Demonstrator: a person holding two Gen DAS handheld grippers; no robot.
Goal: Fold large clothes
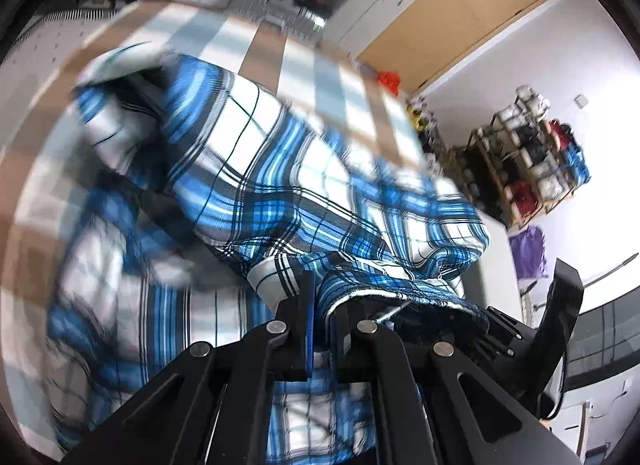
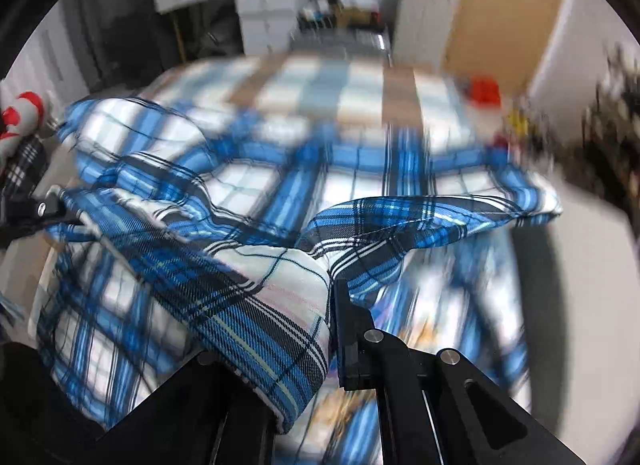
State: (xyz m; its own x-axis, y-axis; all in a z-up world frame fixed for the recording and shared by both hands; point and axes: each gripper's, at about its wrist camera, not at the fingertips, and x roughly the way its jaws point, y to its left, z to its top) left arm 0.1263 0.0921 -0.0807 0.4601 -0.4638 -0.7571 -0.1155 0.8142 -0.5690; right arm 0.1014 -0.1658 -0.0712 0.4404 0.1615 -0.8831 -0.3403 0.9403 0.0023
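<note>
A large blue, white and black plaid shirt (image 1: 280,169) is lifted and stretched over a bed. My left gripper (image 1: 318,289) is shut on a bunched edge of the shirt, and the cloth drapes away to the upper left. In the right wrist view the same plaid shirt (image 2: 280,193) spreads out ahead, blurred by motion. My right gripper (image 2: 332,293) is shut on a folded hem that hangs over its left finger and hides it. The other gripper (image 2: 36,213) shows at the left edge, holding the shirt's far end.
The bed (image 1: 280,53) has a cover checked in pale blue, white and tan. White drawer cabinets (image 1: 372,5) and a wooden door (image 1: 460,9) stand behind it. A shelf rack (image 1: 528,161) full of items lines the right wall. A red object (image 2: 484,91) lies beyond the bed.
</note>
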